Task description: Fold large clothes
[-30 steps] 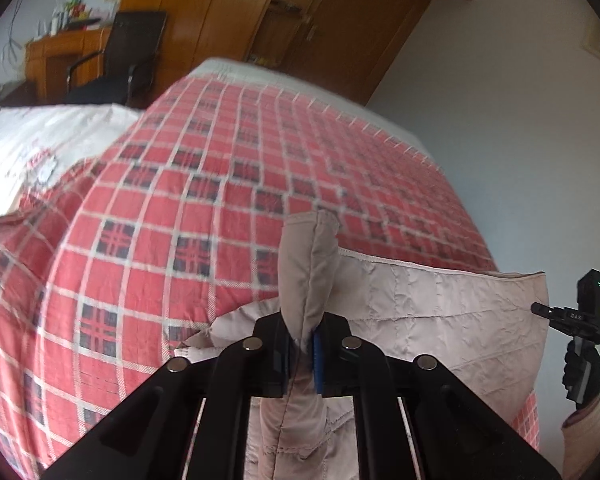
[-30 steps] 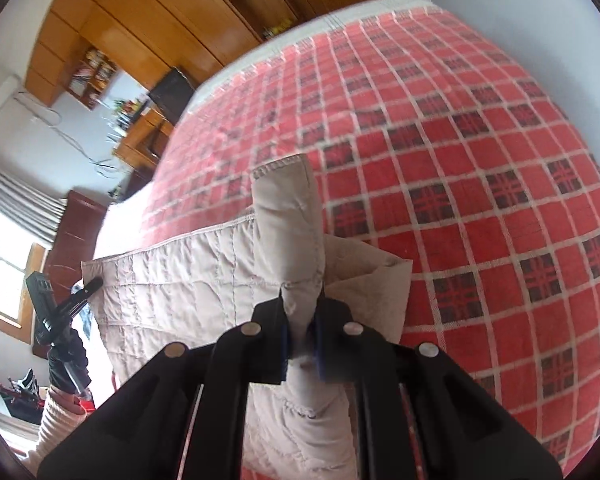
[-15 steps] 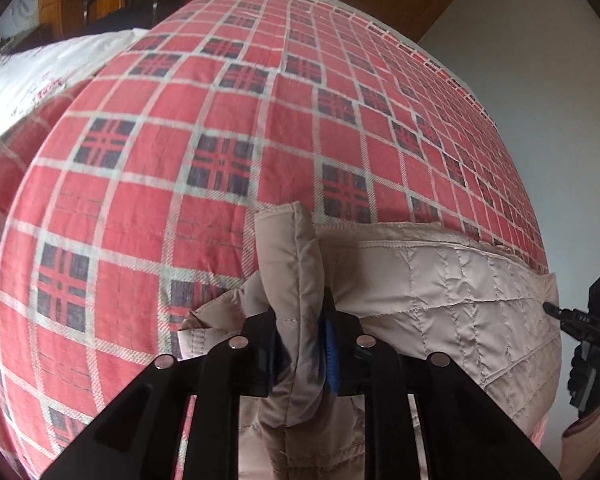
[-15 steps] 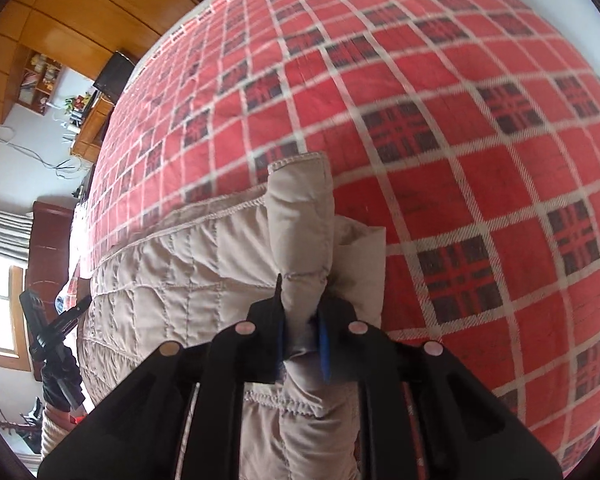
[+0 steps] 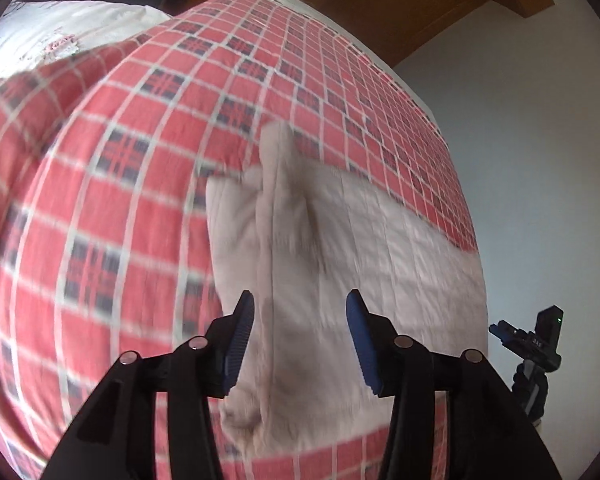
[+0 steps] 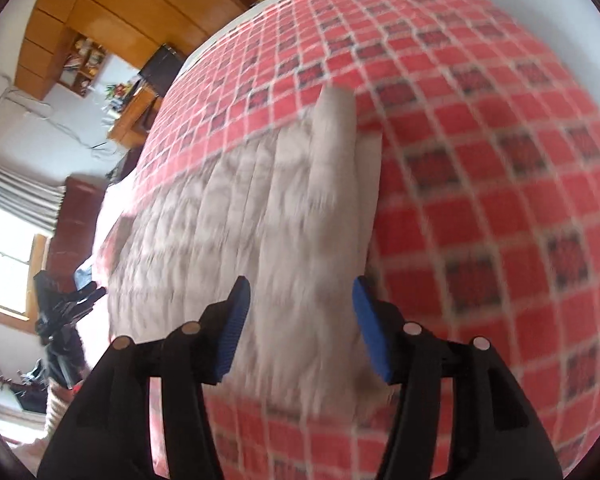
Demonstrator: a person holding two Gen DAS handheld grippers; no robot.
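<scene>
The left gripper, black with blue ribbed pads, hangs with its jaws spread wide and empty above the left corner of the beige quilted padded garment, which lies flat on the red, white and navy checked bedspread. A raised fold of the garment stands up at each corner. The right gripper hangs likewise parted and empty over the garment's right corner.
</scene>
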